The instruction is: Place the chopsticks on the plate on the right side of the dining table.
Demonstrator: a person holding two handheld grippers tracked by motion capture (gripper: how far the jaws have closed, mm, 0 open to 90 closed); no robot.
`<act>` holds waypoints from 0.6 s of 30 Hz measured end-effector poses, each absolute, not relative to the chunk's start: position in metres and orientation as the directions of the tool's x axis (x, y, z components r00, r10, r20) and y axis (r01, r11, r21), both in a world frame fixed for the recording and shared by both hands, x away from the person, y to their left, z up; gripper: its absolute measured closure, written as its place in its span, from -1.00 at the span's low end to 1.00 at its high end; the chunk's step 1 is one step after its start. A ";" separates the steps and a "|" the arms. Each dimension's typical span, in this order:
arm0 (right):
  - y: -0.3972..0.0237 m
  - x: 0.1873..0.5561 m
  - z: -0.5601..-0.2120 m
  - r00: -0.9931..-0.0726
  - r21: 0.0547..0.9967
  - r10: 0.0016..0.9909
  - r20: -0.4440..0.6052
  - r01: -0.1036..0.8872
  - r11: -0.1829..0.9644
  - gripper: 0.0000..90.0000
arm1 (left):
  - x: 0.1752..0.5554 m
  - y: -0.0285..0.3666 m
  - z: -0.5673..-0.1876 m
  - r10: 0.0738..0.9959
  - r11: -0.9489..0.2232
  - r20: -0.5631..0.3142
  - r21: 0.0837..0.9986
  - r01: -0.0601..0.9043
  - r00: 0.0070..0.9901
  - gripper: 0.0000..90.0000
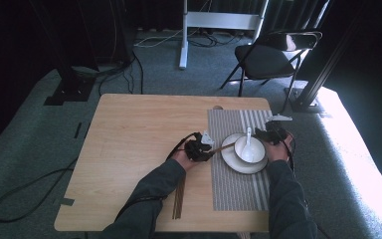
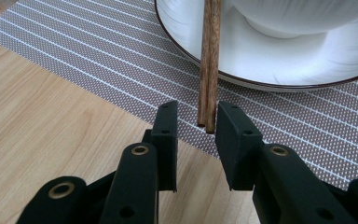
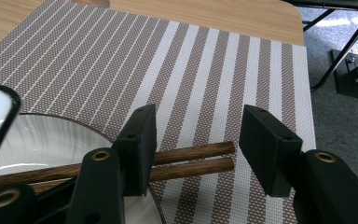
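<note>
Table setting under way: chopsticks point(image 2: 209, 70) lie across the plate point(image 2: 307, 70). Both grippers' fingers, left point(image 2: 196, 128) and right point(image 3: 198, 140), stand apart around the ends, unclamped. Next likely needs backing away without nudging them.

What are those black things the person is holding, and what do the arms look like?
Two handheld claws: the left claw and right claw are black, each with two flat block-shaped fingers on arms with brass-ringed pivots. A pale grey plate tops the right one, and black cables trail off. The sleeves are dark grey.
</note>
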State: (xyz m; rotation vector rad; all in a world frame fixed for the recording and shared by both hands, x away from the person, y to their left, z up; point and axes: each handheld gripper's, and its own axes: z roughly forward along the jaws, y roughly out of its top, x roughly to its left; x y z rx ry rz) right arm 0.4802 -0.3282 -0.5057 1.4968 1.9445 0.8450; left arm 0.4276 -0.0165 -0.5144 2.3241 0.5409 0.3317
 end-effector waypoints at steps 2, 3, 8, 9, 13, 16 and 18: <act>-0.327 0.481 -0.506 -0.244 0.747 0.968 -0.052 0.634 0.200 0.02 | 0.427 -0.017 -0.515 0.458 -0.673 0.097 0.688 0.273 0.884 0.57; -0.327 0.481 -0.507 -0.247 0.744 0.967 -0.057 0.635 0.206 0.02 | 0.427 -0.018 -0.515 0.454 -0.677 0.101 0.685 0.269 0.885 0.58; -0.326 0.481 -0.507 -0.258 0.736 0.964 -0.063 0.640 0.220 0.02 | 0.426 -0.021 -0.517 0.452 -0.694 0.121 0.670 0.263 0.884 0.64; -0.327 0.481 -0.507 -0.258 0.736 0.964 -0.064 0.641 0.220 0.02 | 0.427 -0.022 -0.517 0.454 -0.696 0.123 0.667 0.265 0.882 0.66; -0.327 0.481 -0.507 -0.264 0.730 0.962 -0.071 0.644 0.230 0.02 | 0.429 -0.024 -0.515 0.464 -0.699 0.136 0.664 0.267 0.875 0.70; -0.328 0.480 -0.506 -0.266 0.725 0.961 -0.080 0.646 0.239 0.03 | 0.431 -0.026 -0.513 0.467 -0.704 0.149 0.659 0.265 0.871 0.71; -0.328 0.480 -0.506 -0.266 0.722 0.961 -0.082 0.649 0.241 0.03 | 0.433 -0.027 -0.512 0.476 -0.704 0.150 0.655 0.273 0.866 0.71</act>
